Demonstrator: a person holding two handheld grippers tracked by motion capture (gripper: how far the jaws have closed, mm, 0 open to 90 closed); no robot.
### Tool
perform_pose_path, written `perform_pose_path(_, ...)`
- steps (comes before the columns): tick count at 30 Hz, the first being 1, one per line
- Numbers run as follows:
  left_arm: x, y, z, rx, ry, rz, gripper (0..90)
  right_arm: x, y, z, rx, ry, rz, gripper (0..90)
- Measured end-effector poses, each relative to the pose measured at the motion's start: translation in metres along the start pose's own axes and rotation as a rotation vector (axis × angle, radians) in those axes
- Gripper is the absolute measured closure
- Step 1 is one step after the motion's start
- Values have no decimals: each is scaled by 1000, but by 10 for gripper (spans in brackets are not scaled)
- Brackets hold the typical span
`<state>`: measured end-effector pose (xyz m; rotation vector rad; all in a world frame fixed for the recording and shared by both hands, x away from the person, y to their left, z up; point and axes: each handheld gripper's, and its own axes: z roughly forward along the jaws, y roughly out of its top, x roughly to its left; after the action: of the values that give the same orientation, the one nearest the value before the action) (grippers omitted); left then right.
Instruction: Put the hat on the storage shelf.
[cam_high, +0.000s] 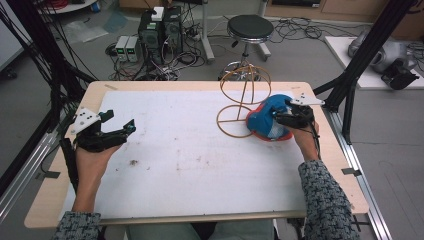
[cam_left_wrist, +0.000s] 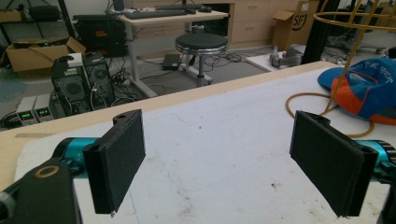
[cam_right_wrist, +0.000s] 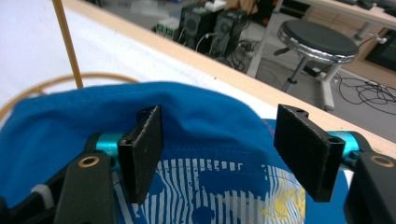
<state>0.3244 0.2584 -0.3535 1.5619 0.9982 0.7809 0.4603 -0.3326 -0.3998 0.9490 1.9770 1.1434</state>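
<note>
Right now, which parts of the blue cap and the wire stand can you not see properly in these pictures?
- Blue cap: in the high view the right gripper covers its near side, so contact between pads and cloth is unclear.
- Cap print: in the right gripper view the bottom edge cuts it; the words are unreadable.
- Wire stand: in the left gripper view the top edge cuts its ring.

Worktop (cam_high: 60, 192): light wood rim, white mat cover, minor stains near middle. Floor (cam_high: 310, 60): grey, cables strewn beyond far edge. Round black stool (cam_high: 250, 27) on chrome base behind far edge, right of centre. Two black computer towers (cam_high: 160, 30) plus two small grey units (cam_high: 127, 47) on floor behind far-left portion. Black frame struts (cam_high: 372, 47) at right side; cable bundle at left. Wooden desk (cam_left_wrist: 173, 16) and cardboard boxes (cam_left_wrist: 32, 51) further back. Lighting even, indoor.
</note>
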Motion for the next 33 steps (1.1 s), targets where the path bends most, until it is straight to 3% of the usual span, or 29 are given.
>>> perform_pose_path(2, 0, -1, 1, 9, 1, 0, 184, 2, 1, 4, 18, -3, -47, 378)
perform_pose_path(3, 0, -1, 1, 9, -1, -2, 184, 3, 0, 5, 23, 6, -61, 470)
perform_pose_path(4, 0, -1, 1, 12, -1, 0, 184, 3, 0, 5, 23, 6, -61, 470)
perform_pose_path(6, 0, -1, 2, 10, 2, 0, 184, 5, 0, 6, 35, 8, -79, 557)
perform_pose_path(12, 0, -1, 1, 8, 4, -3, 184, 7, 2, 3, 12, -9, -151, 834)
perform_pose_path(16, 1, -1, 0, 8, 3, -3, 184, 5, 3, 0, 5, -12, -161, 891)
perform_pose_path(22, 1, 0, 0, 5, 3, -7, 184, 2, 5, -6, -12, -32, -149, 899)
perform_pose_path(28, 2, 0, -2, 0, 8, -10, 185, -5, 7, -18, -51, -56, -91, 900)
perform_pose_path(33, 2, 0, -2, -1, 7, -12, 184, -11, 12, -30, -80, -76, -76, 899)
